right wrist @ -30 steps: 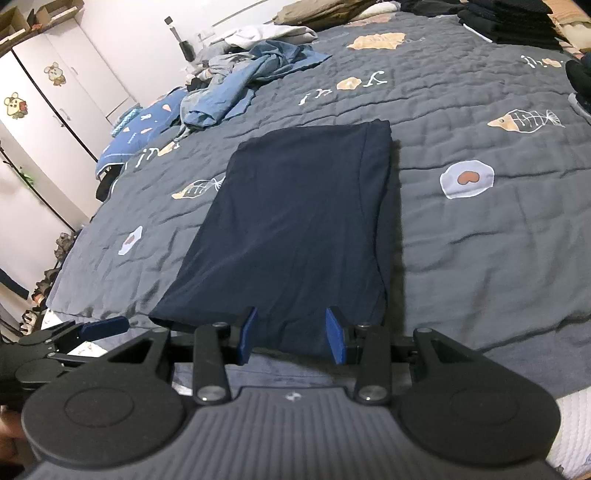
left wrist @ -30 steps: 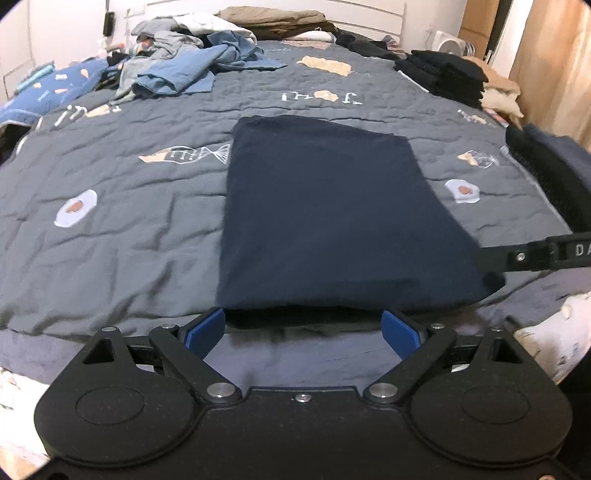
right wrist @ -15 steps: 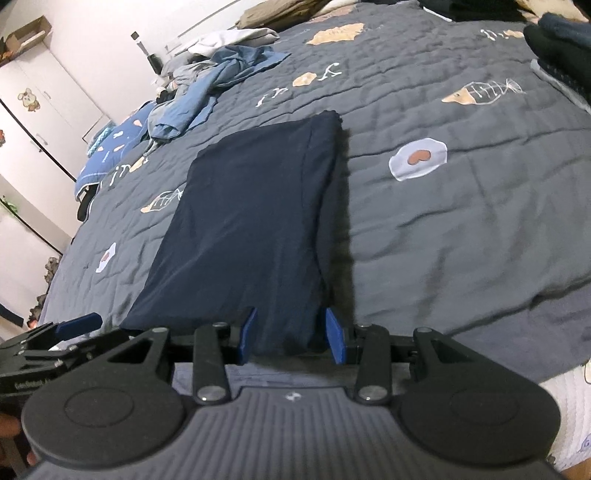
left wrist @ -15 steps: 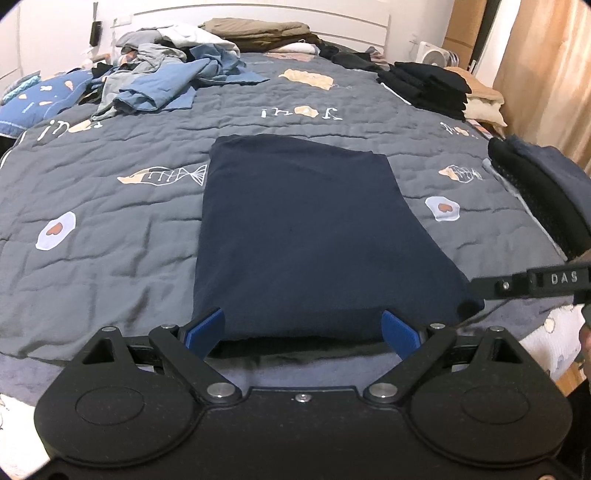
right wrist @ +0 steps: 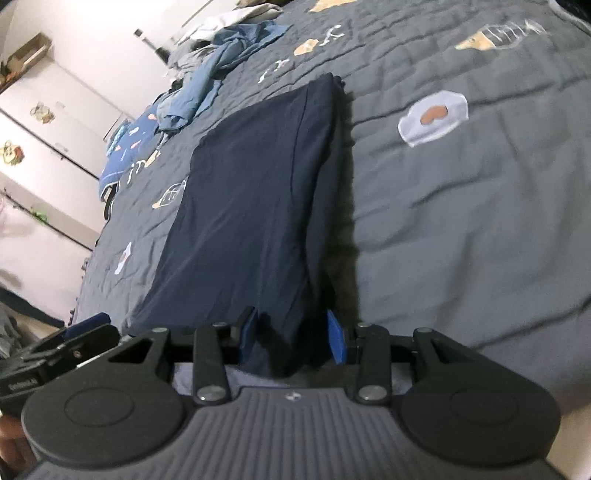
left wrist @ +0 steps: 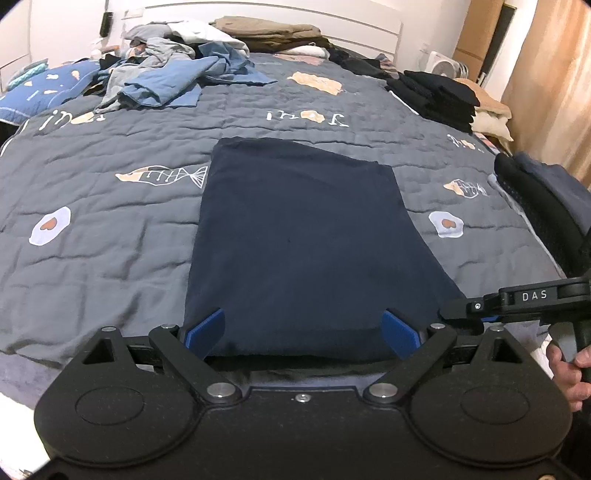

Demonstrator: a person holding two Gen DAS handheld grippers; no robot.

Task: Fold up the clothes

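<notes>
A navy folded garment (left wrist: 303, 236) lies flat on the grey quilted bedspread (left wrist: 96, 221). My left gripper (left wrist: 303, 334) stands wide open over the garment's near edge, one blue pad at the near left corner and the other further along the edge. In the right wrist view the same garment (right wrist: 251, 206) runs away from me. Its near right corner sits between the half-open jaws of my right gripper (right wrist: 291, 336), with a dark gap beside the right pad (right wrist: 337, 339). The right gripper (left wrist: 458, 308) also reaches in from the right, held by a hand (left wrist: 565, 373).
A heap of unfolded blue and grey clothes (left wrist: 173, 77) lies at the far left by a blue pillow (left wrist: 40, 88). Folded stacks sit at the headboard (left wrist: 269, 33), the far right (left wrist: 439, 96) and the right edge (left wrist: 543, 199). White wardrobe doors (right wrist: 40, 122) stand left.
My right gripper came forward and down and rolled, so the garment's near right corner now lies between its jaws. The garment's near edge now reaches between the left pads.
</notes>
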